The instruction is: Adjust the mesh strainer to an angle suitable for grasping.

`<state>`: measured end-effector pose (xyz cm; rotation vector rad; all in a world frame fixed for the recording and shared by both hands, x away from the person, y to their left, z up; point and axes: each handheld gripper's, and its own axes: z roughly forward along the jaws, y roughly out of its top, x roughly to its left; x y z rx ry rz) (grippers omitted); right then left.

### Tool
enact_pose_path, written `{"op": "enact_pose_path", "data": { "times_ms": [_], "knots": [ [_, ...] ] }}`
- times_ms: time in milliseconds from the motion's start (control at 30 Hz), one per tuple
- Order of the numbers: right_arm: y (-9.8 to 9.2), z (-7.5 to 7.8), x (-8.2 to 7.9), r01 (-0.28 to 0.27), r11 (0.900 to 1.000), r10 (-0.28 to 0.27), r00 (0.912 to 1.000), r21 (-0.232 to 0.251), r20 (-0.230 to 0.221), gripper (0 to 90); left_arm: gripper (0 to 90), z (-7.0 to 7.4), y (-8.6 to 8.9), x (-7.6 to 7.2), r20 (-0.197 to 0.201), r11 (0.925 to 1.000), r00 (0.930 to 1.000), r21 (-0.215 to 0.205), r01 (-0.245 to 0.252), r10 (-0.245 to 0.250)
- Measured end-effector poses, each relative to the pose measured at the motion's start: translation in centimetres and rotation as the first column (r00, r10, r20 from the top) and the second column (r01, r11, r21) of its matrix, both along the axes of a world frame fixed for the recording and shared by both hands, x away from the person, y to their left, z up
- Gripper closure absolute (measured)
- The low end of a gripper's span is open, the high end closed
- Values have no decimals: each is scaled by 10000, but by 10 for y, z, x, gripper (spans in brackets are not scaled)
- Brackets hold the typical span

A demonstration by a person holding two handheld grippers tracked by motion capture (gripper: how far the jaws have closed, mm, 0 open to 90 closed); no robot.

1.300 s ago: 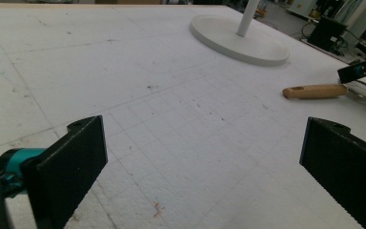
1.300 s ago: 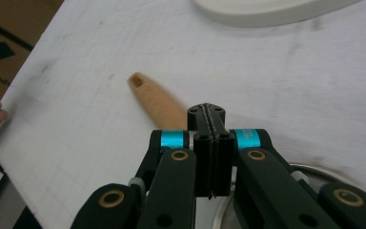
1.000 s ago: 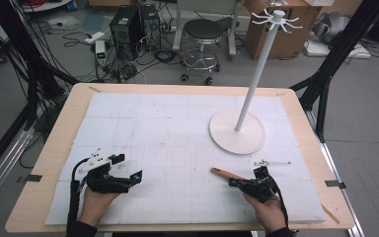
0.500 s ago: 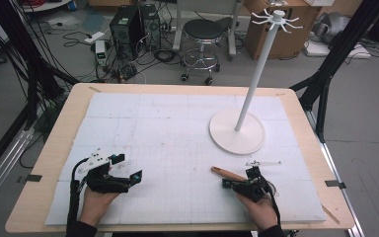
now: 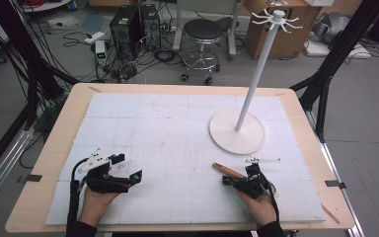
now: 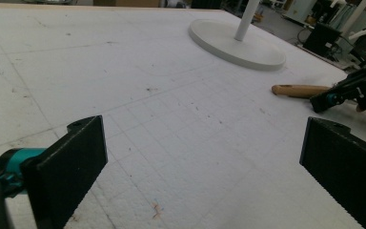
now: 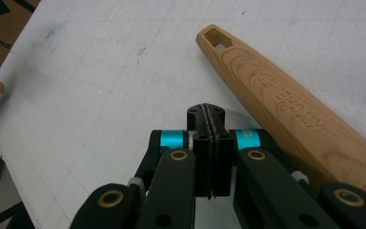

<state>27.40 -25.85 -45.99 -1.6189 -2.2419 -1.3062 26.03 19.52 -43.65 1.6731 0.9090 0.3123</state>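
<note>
In the high view the right hand-held gripper (image 5: 227, 180) lies low and right of centre in the frame, its jaws pressed together with nothing between them. The wooden handle (image 5: 228, 170) lies just beside it on the white foam surface (image 5: 177, 128), slanting from mid-frame toward the lower right, where the gripper body covers its far end. The right gripper view shows this more closely: the wooden handle (image 7: 286, 109) runs from the upper middle of the frame to the lower right edge (it has a slot cut near its tip and lettering along its length), next to the right hand-held gripper (image 7: 208, 112) but not between its jaws. The left hand-held gripper (image 5: 128, 168) rests in the lower left of the high view, jaws spread wide and empty. The white stand (image 5: 238, 132) occupies the upper right, well apart from both
</note>
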Motion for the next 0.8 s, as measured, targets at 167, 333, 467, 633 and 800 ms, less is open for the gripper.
{"op": "enact_pose_path", "data": {
  "times_ms": [167, 333, 467, 633, 800],
  "knots": [
    [-3, 2, 8, 196, 9996, -197, 9998, -212, -54, 900, 27, 0, 0, 0, 8, 10000, 10000, -47, 3, -3],
    [-4, 3, 12, 304, 9992, -307, 9995, -275, -104, 900, 27, 0, 0, 0, -17, 10000, 10000, -19, 27, -27],
    [-5, 3, 15, 422, 9989, -426, 9990, -225, -165, 900, 27, 0, 0, 0, -26, 10000, 10000, -22, 56, -56],
    [-7, 2, 18, 417, 9990, -422, 9988, -166, -259, 900, 26, 0, -1, 0, -17, 10000, 10000, -8, 61, -61],
    [-7, 3, 22, 509, 9984, -515, 9984, -252, -253, 900, 27, 0, 0, 0, -8, 10000, 10000, -8, 61, -61]
  ]
}}
